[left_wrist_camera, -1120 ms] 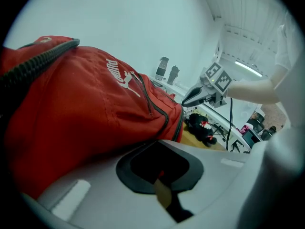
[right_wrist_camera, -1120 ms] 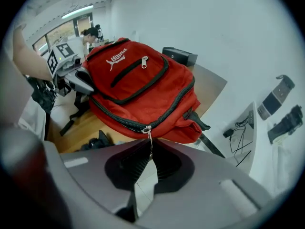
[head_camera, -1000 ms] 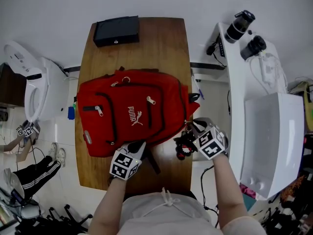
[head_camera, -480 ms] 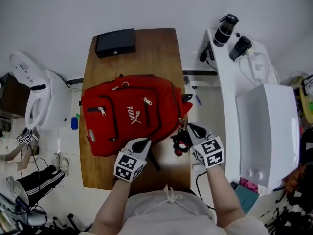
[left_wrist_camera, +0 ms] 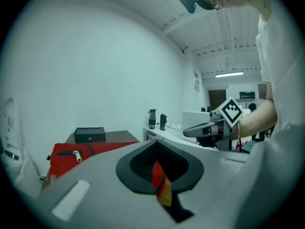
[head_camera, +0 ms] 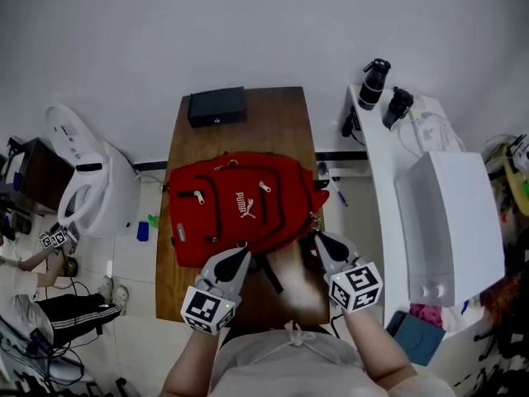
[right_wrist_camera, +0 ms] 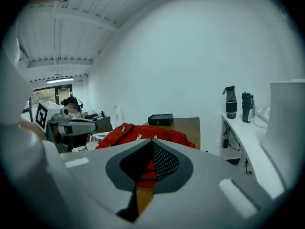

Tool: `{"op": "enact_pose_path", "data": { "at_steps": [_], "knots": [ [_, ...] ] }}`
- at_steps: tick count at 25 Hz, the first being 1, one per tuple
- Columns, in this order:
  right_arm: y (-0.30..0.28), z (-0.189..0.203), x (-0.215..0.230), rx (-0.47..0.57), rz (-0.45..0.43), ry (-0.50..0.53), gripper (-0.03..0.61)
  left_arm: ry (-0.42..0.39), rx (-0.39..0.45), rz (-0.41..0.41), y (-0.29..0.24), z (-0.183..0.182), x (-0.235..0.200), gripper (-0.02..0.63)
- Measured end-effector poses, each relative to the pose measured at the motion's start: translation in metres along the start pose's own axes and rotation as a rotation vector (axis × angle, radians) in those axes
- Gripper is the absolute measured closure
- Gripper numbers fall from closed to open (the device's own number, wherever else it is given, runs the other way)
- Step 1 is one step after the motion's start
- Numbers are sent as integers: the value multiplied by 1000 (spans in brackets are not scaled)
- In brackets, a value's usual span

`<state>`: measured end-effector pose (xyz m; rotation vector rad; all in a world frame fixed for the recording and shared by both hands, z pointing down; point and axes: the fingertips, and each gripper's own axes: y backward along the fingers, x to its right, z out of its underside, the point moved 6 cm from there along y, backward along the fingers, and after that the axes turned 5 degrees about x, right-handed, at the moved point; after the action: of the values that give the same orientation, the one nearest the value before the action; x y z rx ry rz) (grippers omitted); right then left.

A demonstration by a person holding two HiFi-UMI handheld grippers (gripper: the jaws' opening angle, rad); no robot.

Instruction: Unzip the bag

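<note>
A red backpack (head_camera: 240,209) lies flat on the brown table (head_camera: 248,139), its zipper pulls (head_camera: 263,187) resting on closed zips. Both grippers hang above the bag's near edge, clear of it. My left gripper (head_camera: 241,253) is shut with nothing between its fingers; in its own view the left gripper (left_wrist_camera: 155,142) points over the backpack (left_wrist_camera: 71,156). My right gripper (head_camera: 316,238) is also shut and empty. In the right gripper view the right gripper (right_wrist_camera: 152,140) faces the backpack (right_wrist_camera: 138,135). A black strap (head_camera: 269,273) trails from the bag toward me.
A black box (head_camera: 216,106) sits at the table's far end. To the right runs a white counter (head_camera: 372,180) with two dark bottles (head_camera: 374,81) and a large white bin (head_camera: 450,222). A white machine (head_camera: 91,188) stands at the left.
Both grippers have lifted up off the bag's near edge. The right one has left the black and red charm at the bag's corner. The bag has not moved.
</note>
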<state>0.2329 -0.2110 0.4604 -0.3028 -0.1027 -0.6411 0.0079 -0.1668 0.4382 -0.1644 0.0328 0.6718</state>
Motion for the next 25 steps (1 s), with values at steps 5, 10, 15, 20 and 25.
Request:
{"op": "enact_pose_path", "data": {
  "at_steps": [5,10,15,20,25],
  "knots": [
    [10,6,-28,13,31,16,571,43,48,-88,55,6,-21,607],
    [7,5,-81,32,51,35,571,72,52,-114,107,12,-48,607],
    [11,7,-139,55,86,58,571,49,67,-106,156,11,-67,607],
    [30,33,-191,24,106,64,571,69,50,-65,196,24,-66,607],
    [55,49,-224,28,66,59,571,88,45,-70,228,37,-48,607]
  ]
}}
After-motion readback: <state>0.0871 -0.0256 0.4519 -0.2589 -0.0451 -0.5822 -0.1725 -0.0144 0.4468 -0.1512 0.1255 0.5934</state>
